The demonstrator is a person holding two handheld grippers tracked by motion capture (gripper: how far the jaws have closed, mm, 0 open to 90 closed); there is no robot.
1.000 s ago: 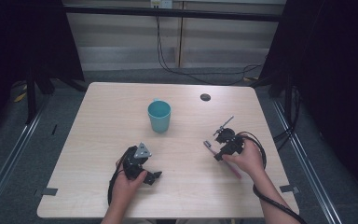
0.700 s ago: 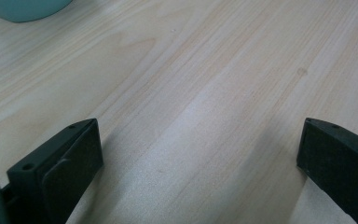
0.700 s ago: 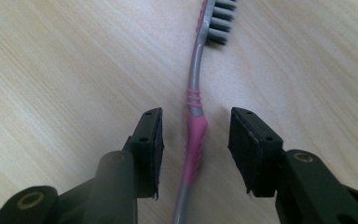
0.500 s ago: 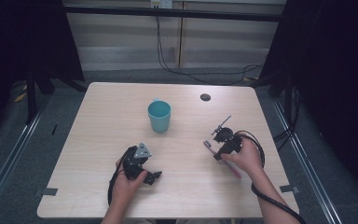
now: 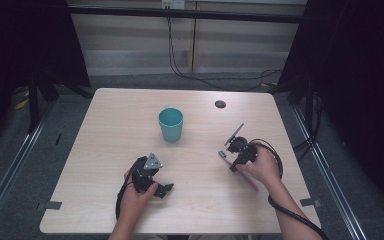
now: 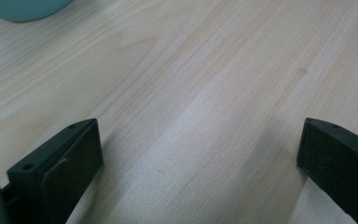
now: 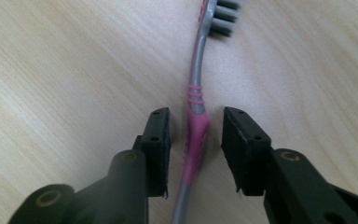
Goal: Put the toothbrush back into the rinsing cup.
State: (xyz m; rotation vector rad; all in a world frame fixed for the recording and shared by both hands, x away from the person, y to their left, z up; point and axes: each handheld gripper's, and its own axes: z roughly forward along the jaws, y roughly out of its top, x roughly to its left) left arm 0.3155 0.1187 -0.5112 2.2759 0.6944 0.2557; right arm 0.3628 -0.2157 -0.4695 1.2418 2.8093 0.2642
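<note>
Resting on pale wood table [image 5: 105, 150]: toothbrush [image 7: 196, 135] between closing right tongs [image 7: 195, 133], untouched; left tongs [image 6: 200, 154] wide.

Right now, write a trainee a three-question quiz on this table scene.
1. True or false: the pads of the right hand-held gripper already press on the toothbrush.
2. Which thing stands nearest the table's middle? A) teal cup B) toothbrush C) small dark disc
3. What lies between the jaws of the left hand-held gripper?

Key
1. False: the jaws have just been closing around the pink grip, but a gap shows on each side.
2. A.
3. Bare wooden tabletop; the jaws stand wide apart.
</note>
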